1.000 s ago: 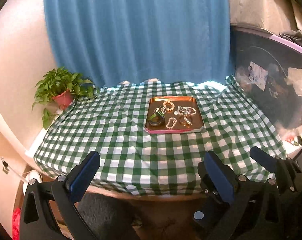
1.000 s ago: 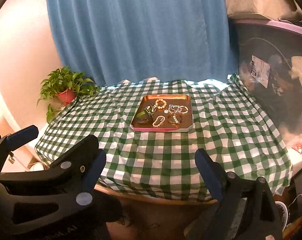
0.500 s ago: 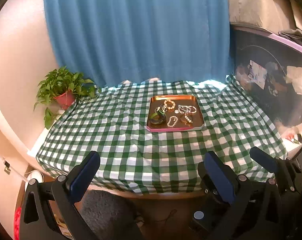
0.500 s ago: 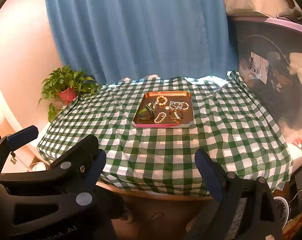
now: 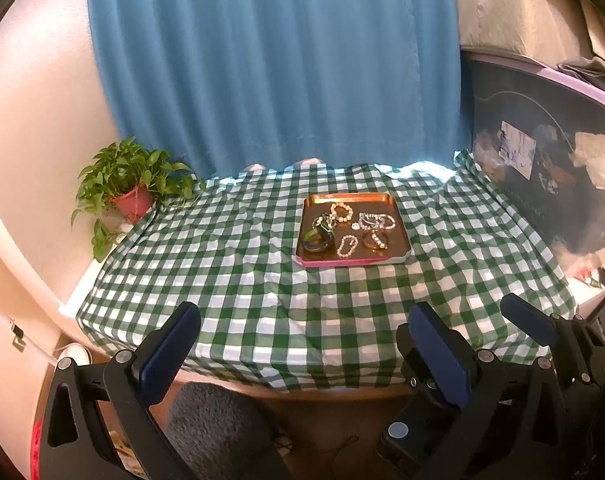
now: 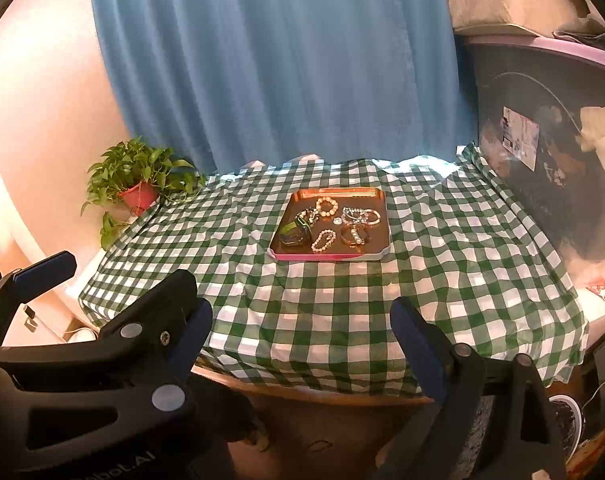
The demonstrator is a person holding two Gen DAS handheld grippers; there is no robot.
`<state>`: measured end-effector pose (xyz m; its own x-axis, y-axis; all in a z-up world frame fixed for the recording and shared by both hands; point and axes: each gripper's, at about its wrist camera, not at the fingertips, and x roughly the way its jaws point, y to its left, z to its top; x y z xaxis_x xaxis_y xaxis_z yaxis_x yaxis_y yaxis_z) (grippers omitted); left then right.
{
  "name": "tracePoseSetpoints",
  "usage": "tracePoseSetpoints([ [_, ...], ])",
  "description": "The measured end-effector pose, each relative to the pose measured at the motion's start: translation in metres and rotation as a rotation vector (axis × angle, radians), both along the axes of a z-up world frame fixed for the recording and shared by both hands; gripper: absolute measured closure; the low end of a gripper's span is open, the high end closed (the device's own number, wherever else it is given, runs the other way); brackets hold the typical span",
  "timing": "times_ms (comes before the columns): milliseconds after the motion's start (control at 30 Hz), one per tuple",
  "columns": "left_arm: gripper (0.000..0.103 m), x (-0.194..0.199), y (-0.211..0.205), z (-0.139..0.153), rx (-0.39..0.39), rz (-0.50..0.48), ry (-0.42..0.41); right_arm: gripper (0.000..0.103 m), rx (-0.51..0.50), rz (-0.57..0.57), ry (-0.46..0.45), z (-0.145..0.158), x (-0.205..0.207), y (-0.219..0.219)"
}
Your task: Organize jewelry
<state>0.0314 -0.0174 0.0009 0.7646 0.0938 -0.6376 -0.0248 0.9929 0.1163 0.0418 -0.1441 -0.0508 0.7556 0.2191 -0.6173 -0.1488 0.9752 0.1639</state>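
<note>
checked tablecloth (image 5: 238,280), tray (image 5: 398,216) w/ beaded bracelets (image 5: 341,213)

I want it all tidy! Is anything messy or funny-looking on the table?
A little. The jewelry lies jumbled on the tray, some pieces touching or overlapping near its left side. The tablecloth is wrinkled. Nothing looks spilled or broken, and no jewelry lies off the tray.

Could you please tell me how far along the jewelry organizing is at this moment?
Nothing looks done: the bracelets and other pieces lie jumbled in the copper tray on the checkered tablecloth. Nothing is in hand: the left gripper and right gripper hang at the near table edge, jaws open and empty. All sorting remains.
</note>
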Motion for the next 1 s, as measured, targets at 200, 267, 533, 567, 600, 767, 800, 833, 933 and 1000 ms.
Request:
tracePoseSetpoints([
  [200,0.000,-0.0006,-0.0004,0.0006,0.004,-0.003,-0.001,0.014,0.001,-0.002,-0.002,-0.0006,-0.0002,-0.0007],
  [267,0.000,-0.0002,-0.0009,0.0001,0.003,-0.002,0.000,0.014,0.003,-0.001,0.001,-0.0006,0.0002,-0.0013],
  [533,0.000,-0.0005,-0.0033,0.0001,0.002,0.000,0.002,0.014,0.001,-0.003,0.000,-0.0005,-0.0004,-0.0029],
  [567,0.000,0.0001,-0.0039,-0.0004,0.001,0.003,0.004,0.014,0.002,-0.003,0.000,-0.0015,0.0007,-0.0030],
  [600,0.000,0.0003,-0.0044,-0.0005,0.000,0.003,0.007,0.014,0.002,-0.002,0.002,-0.0016,0.0006,-0.0033],
  [767,0.000,-0.0027,-0.0052,-0.0022,-0.003,-0.007,0.016,0.014,-0.001,-0.010,0.015,-0.0061,0.0023,-0.0029],
  [800,0.000,-0.0029,-0.0053,-0.0028,-0.002,-0.010,0.016,0.014,-0.001,-0.013,0.016,-0.0072,0.0027,-0.0022],
  [833,0.000,-0.0047,-0.0054,-0.0018,-0.002,-0.013,0.016,0.014,-0.001,-0.017,0.017,-0.0077,0.0027,-0.0014],
  [933,0.000,-0.0012,-0.0041,-0.0037,-0.004,-0.020,0.020,0.014,-0.001,-0.018,0.018,-0.0081,0.0026,-0.0012],
  [1000,0.000,-0.0021,-0.0040,-0.0035,-0.004,-0.020,0.021,0.014,-0.002,-0.019,0.017,-0.0081,0.0025,-0.0016],
])
